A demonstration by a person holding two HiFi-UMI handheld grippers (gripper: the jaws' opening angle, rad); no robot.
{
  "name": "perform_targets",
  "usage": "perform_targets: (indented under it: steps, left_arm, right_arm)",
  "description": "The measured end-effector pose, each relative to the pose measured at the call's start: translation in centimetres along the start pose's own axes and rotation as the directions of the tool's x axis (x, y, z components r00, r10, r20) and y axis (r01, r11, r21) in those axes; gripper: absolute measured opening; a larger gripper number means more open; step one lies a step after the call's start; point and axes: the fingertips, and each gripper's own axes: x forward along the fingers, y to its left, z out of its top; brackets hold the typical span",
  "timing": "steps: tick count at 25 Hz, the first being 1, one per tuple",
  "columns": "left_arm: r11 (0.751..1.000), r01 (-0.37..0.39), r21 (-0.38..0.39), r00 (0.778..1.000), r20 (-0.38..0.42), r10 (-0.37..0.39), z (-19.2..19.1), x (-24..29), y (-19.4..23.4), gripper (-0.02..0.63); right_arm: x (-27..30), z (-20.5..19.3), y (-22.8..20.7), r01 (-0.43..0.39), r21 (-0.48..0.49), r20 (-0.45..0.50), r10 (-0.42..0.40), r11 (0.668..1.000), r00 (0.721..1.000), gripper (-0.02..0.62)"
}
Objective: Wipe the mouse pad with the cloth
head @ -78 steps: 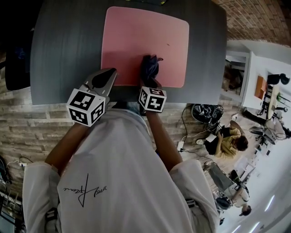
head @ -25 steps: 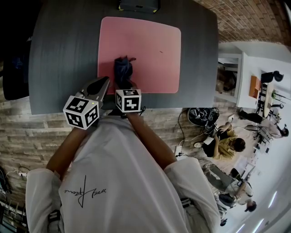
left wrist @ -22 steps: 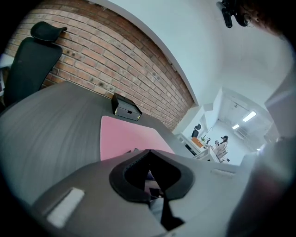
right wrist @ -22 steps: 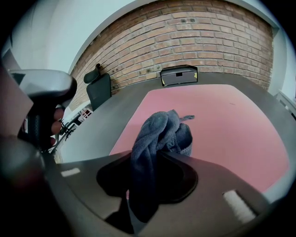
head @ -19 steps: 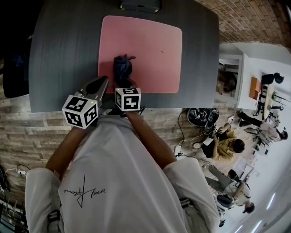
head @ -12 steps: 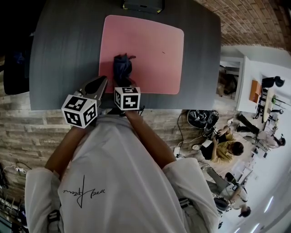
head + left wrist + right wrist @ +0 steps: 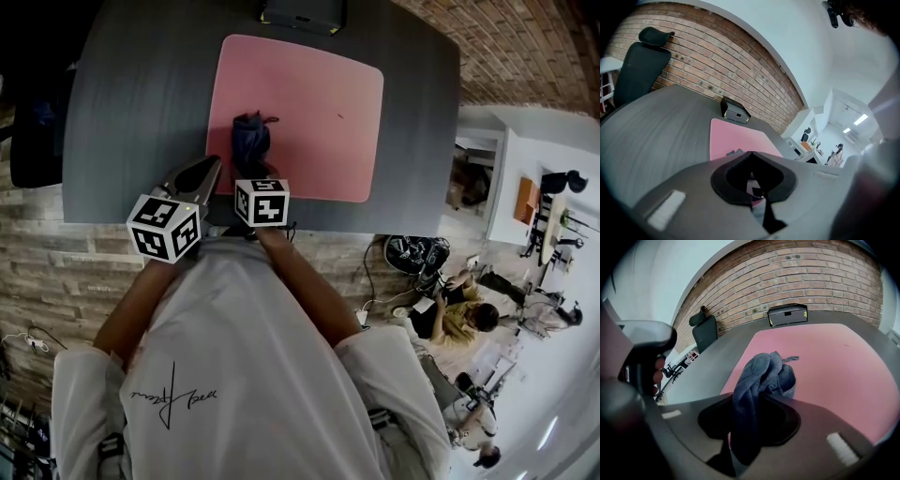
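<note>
A pink mouse pad (image 7: 309, 94) lies on the dark grey table (image 7: 141, 112). A bunched dark blue cloth (image 7: 249, 139) rests on the pad's near left part, and my right gripper (image 7: 253, 167) is shut on it. In the right gripper view the cloth (image 7: 761, 380) runs up between the jaws over the pad (image 7: 834, 366). My left gripper (image 7: 208, 173) sits at the table's near edge, just left of the pad, jaws shut with nothing held. In the left gripper view its tips (image 7: 752, 153) meet in front of the pad (image 7: 736, 140).
A small black box (image 7: 302, 13) stands at the table's far edge beyond the pad, also seen as a box (image 7: 787, 314) against the brick wall. A black office chair (image 7: 640, 65) stands left of the table. People sit on the floor at the right (image 7: 450, 314).
Over three seconds the right gripper carried the cloth leftward across the pad's near part. In the last second cloth and both grippers barely moved; only the head view shifted slightly.
</note>
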Motion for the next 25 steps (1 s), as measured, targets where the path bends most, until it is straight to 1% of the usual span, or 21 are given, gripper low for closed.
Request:
perform_targets:
  steps: [16,25]
  left_arm:
    - [1.000,-0.028,-0.004,1.000,-0.004,0.028,-0.1,-0.3,0.4,0.014]
    - [0.999,-0.044,-0.005,0.999,-0.001,0.044,-0.2,-0.7,0.5,0.014]
  right_arm:
    - [0.8,1.3,0.5,-0.046,0.027,0.007,0.045,0.999,0.999,0.112]
    - [1.2,2.0,0.3,-0.070,0.020,0.000,0.070,0.997,0.998,0.110]
